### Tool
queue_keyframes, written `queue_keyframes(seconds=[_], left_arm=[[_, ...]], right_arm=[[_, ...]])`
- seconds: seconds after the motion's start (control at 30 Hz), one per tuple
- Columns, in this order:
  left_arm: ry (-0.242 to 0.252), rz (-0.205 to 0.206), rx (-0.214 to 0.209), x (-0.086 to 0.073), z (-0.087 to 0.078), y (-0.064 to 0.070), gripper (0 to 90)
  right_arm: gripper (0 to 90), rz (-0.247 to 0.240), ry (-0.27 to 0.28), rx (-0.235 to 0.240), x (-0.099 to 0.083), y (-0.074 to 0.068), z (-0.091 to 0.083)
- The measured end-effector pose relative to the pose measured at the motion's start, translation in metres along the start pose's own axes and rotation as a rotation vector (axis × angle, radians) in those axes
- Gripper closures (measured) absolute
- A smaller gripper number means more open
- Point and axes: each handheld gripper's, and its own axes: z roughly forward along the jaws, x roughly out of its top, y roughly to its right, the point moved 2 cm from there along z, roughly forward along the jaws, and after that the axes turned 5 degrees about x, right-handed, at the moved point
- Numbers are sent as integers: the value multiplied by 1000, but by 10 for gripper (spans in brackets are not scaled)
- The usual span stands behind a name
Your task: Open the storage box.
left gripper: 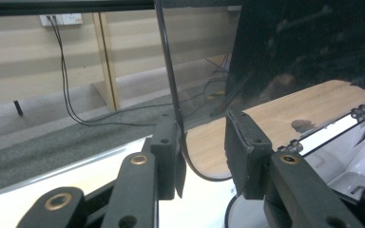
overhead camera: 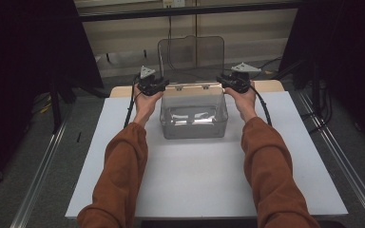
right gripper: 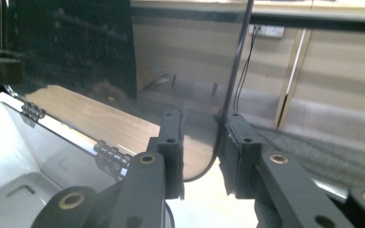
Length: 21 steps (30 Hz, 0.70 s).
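A clear plastic box (overhead camera: 194, 124) stands at the back middle of the white board (overhead camera: 195, 180), its hinged lid (overhead camera: 191, 52) raised upright. My left gripper (overhead camera: 165, 85) is at the lid's lower left corner and my right gripper (overhead camera: 221, 82) at its lower right corner. In the left gripper view the lid's edge (left gripper: 171, 76) runs down between the jaws of the left gripper (left gripper: 202, 142), close against the left jaw, with a wide gap to the other. In the right gripper view the lid's edge (right gripper: 233, 71) passes between the parted jaws of the right gripper (right gripper: 200, 137). Both stand open.
Small hinges (right gripper: 109, 154) join the lid to the box's back rim. A strip of wooden tabletop (overhead camera: 268, 86) shows behind the board. Dark screens (overhead camera: 24, 42) stand at both sides, and metal rails (overhead camera: 43, 166) run along the floor. Cables hang from a wall socket (left gripper: 61, 19).
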Motion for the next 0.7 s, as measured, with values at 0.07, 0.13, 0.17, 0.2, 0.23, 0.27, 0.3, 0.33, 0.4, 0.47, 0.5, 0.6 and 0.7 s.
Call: queue_keyframes(seconds=[0.07,0.13,0.17,0.2,0.23,0.27,0.3,0.33,0.4,0.47,0.5,0.6,0.7], left_arm=[[-6,-15,1,0,1,-1,660],[-13,-25,-6,1,2,-1,659],[-16,-34,-7,1,2,-2,658],[-16,-34,-7,1,2,-2,657],[-18,-43,-10,1,2,-2,656],[-25,-56,-14,1,3,-3,655],[-26,-64,-17,1,4,-3,653],[-29,-76,-20,1,4,-3,650],[-37,-91,-15,2,6,-3,639],[-55,-96,-13,2,8,-2,613],[-61,-97,-14,3,9,-2,606],[-88,-108,-27,4,11,-5,603],[-103,-118,-30,5,11,-6,600]], right_arm=[[715,33,-15,-2,1,0,1],[716,61,-18,2,2,1,2],[716,74,-20,2,2,2,3],[716,74,-20,2,2,2,3],[716,100,-25,6,2,3,4],[714,107,-28,8,2,3,4],[713,116,-34,7,3,3,5],[710,121,-41,9,3,4,5],[701,132,-53,7,4,4,6],[691,147,-61,11,4,5,7],[687,158,-69,12,4,5,8],[685,183,-73,19,3,7,10],[681,181,-93,17,5,8,11]])
